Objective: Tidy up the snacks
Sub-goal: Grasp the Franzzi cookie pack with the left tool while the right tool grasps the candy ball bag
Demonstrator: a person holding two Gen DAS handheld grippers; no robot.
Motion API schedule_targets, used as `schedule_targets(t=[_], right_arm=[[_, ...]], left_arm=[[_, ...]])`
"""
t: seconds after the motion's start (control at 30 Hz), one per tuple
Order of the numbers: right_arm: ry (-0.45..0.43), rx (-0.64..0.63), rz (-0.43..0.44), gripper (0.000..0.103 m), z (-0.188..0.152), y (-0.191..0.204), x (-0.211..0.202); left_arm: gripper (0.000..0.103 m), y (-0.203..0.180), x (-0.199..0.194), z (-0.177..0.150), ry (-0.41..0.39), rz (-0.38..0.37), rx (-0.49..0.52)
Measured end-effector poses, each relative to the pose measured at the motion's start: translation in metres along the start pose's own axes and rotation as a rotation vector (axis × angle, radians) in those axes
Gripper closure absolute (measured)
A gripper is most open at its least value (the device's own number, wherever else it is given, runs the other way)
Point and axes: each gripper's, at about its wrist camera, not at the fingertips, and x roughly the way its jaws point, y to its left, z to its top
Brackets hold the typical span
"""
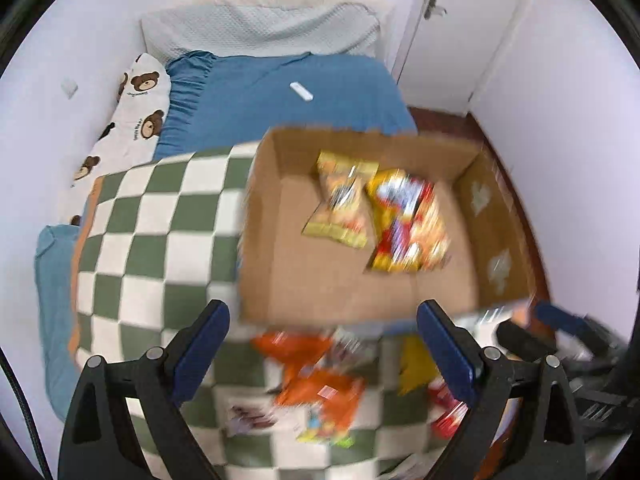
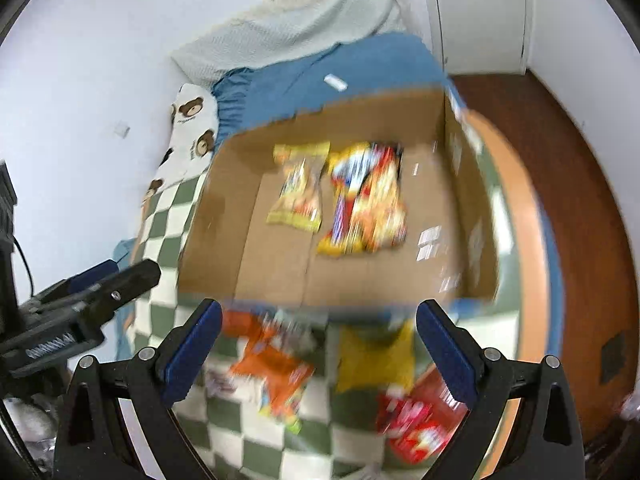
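Observation:
An open cardboard box (image 1: 280, 264) (image 2: 224, 236) sits on a green-and-white checkered blanket on a bed. Inside it lie a yellow snack bag (image 1: 340, 204) (image 2: 298, 188) and a red-and-yellow snack bag (image 1: 408, 224) (image 2: 370, 200). In front of the box, loose on the blanket, are an orange bag (image 1: 316, 380) (image 2: 272, 364), a yellow bag (image 1: 414, 364) (image 2: 374, 356) and a red bag (image 1: 446, 412) (image 2: 416, 420). My left gripper (image 1: 324, 344) hangs open above the loose bags, nothing between its blue pads. My right gripper (image 2: 320, 344) is open too and holds nothing. Both views are blurred.
Checkered blanket (image 1: 160, 240) covers the near part of the bed; blue sheet (image 1: 280, 96) with a small white object (image 1: 301, 91) lies beyond. A bear-print pillow (image 1: 136, 108) rests by the left wall. Brown floor (image 2: 580, 200) and a white door (image 2: 480, 12) are to the right.

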Motion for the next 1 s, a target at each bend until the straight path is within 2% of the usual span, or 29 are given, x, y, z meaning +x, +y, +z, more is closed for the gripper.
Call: schedule_targets(t=[0.1,0.2,0.3,0.4,0.57,0.7,0.87,0.93,0.97,1.0], right_arm=[[0.046,0.028,0.007,0.003,-0.033,-0.007,0.015],[0.092,0.094,-0.004,0.003,-0.058,-0.024,0.038],[0.115,0.143,-0.026,0.003,-0.072,-0.039,0.055],[0.14,0.171,-0.051,0.003,-0.076,-0.053,0.075],[0.169,0.167,-0.084,0.003,-0.071,-0.06,0.101],[0.181,0.141,-0.093,0.003,-0.068,-0.056,0.111],[0.189,0.116,-0.098,0.003,-0.07,-0.051,0.112],[0.186,0.113,-0.094,0.003,-0.073,-0.046,0.11],[0.182,0.113,-0.088,0.003,-0.076,-0.044,0.107],[0.179,0.112,-0.08,0.003,-0.08,-0.04,0.104]], left_arm=[[0.007,0.006,0.017,-0.043,0.057,0.06,0.103],[0.007,0.01,0.054,-0.091,0.166,0.129,0.236],[0.007,0.012,0.088,-0.126,0.262,0.175,0.342],[0.007,0.017,0.115,-0.149,0.321,0.2,0.405],[0.007,0.018,0.145,-0.168,0.383,0.221,0.527],[0.007,0.012,0.16,-0.176,0.384,0.252,0.649],[0.007,-0.003,0.173,-0.179,0.374,0.234,0.797],[0.013,-0.009,0.176,-0.183,0.371,0.222,0.834],[0.025,-0.011,0.177,-0.187,0.381,0.198,0.846],[0.031,-0.013,0.179,-0.187,0.394,0.185,0.839]])
